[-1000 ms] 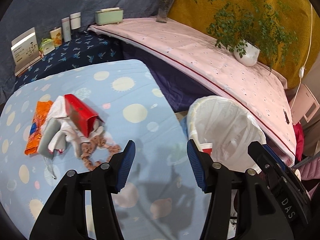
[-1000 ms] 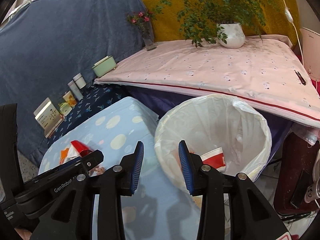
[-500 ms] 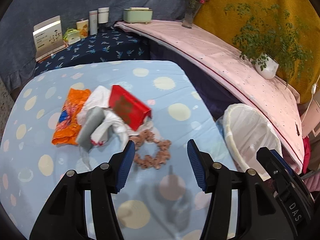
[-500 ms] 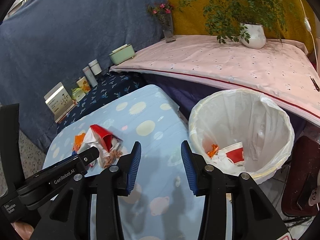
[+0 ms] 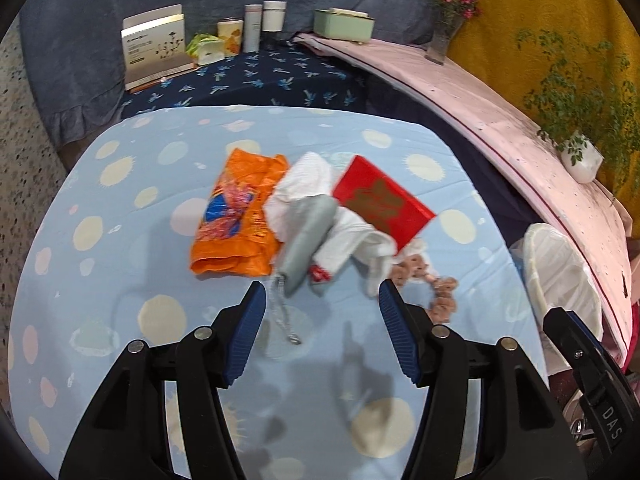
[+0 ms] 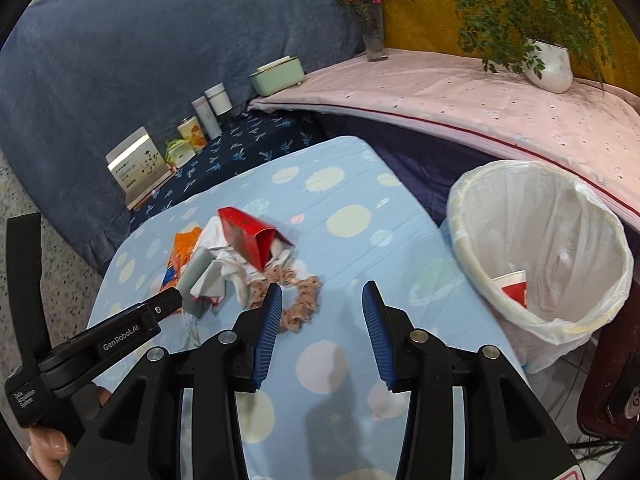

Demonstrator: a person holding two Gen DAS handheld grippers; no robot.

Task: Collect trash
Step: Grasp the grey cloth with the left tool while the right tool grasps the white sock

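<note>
Loosely heaped on the spotted blue tablecloth (image 5: 120,264), the trash is seen as a crumpled orange wrapper (image 5: 236,220), white tissues (image 5: 308,184), a grey pouch (image 5: 310,236), a red box (image 5: 382,204) and a brown scrunchie (image 6: 300,300). The left gripper (image 5: 322,300), its jaws lately widened, and the right gripper (image 6: 322,300) are held spread and empty. A white-lined bin (image 6: 560,312) is placed beside the table.

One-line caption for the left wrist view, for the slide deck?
Open left gripper hovers over a trash pile on the spotted blue cloth: orange wrapper, red box, white plastic.
</note>
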